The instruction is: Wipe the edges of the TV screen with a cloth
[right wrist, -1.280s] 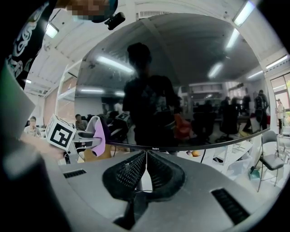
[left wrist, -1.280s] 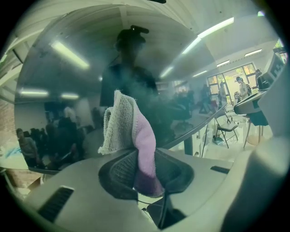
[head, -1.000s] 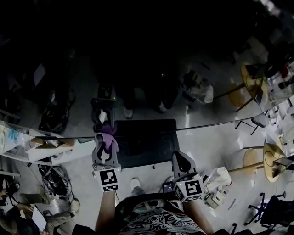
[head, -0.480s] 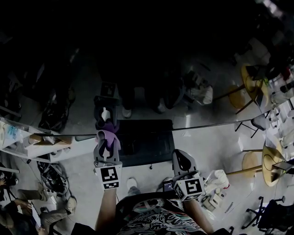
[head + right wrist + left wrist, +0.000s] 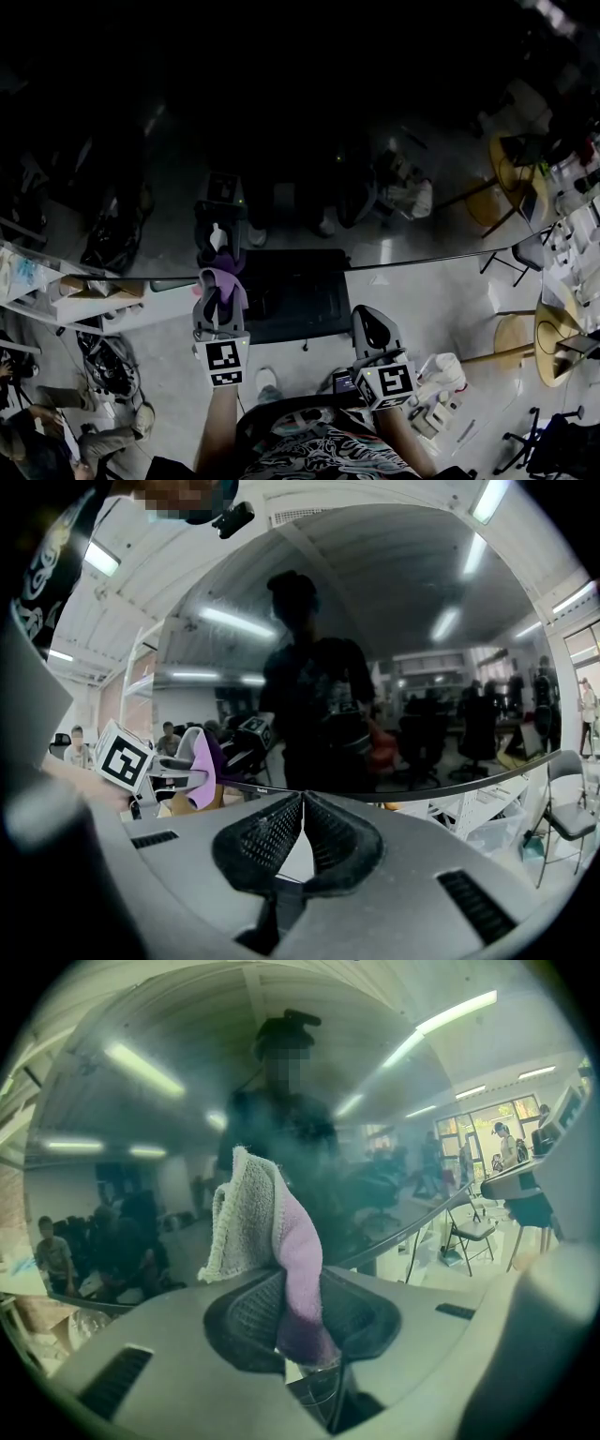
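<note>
The TV screen (image 5: pixel 309 131) is a dark, mirror-like pane filling the upper head view; its lower edge (image 5: pixel 441 255) runs across the middle. My left gripper (image 5: pixel 217 287) is shut on a purple and grey cloth (image 5: pixel 225 274), which it presses against that lower edge at the left. In the left gripper view the cloth (image 5: pixel 272 1241) sticks up between the jaws in front of the screen (image 5: pixel 141 1101). My right gripper (image 5: pixel 367 324) hangs lower and to the right, shut and empty, apart from the screen. The right gripper view shows its jaws (image 5: pixel 302 803) closed, with the cloth (image 5: pixel 202 771) at left.
A dark rectangular base (image 5: pixel 291 300) lies on the floor below the screen edge. A cluttered shelf (image 5: pixel 84 300) stands at the left. Wooden stools (image 5: pixel 553 328) and folding chairs are at the right, white items (image 5: pixel 441 370) near my right arm. People sit at lower left (image 5: pixel 37 441).
The left gripper with the cloth has crept slightly right along the lower screen edge. The right gripper has stayed where it was, still shut.
</note>
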### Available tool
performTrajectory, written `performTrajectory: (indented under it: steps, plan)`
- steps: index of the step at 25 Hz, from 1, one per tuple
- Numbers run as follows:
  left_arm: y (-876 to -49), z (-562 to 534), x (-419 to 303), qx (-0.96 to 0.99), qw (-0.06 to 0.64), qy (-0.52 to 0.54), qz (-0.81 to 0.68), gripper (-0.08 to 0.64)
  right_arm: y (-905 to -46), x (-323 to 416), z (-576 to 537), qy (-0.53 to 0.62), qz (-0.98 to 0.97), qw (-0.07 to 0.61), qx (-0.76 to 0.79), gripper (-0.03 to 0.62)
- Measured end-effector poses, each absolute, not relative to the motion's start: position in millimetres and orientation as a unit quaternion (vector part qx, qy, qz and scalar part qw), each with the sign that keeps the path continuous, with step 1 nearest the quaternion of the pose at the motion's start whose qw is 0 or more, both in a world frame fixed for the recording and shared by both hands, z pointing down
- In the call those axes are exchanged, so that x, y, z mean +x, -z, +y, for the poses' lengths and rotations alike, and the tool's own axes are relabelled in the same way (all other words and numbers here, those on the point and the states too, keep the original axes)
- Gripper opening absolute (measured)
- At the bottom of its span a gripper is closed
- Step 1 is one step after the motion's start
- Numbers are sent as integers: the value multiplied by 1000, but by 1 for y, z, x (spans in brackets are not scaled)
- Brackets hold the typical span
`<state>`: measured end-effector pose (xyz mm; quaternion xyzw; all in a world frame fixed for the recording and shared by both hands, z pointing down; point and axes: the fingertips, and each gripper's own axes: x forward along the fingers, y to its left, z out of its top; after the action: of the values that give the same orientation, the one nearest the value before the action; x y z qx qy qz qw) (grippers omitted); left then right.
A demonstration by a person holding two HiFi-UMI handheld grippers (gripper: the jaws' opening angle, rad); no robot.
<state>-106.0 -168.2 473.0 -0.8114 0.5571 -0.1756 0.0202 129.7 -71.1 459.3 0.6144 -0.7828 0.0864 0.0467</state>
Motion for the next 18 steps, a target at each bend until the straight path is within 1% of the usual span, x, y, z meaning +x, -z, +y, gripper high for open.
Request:
performTrajectory:
  steps: [4,10,18]
  plan:
    - [-479,-172,-117,-811,14,173,559,101,-464,117,-75,-87,-786,51,609,31]
    - [-478,-171,-104,-810,10,168,562,101,-464,133,-74,-85,-788,54,608,30]
    - [-483,-173,-104,-813,5,165,558,101,-467,129,-76,-83,-790,58,605,31]
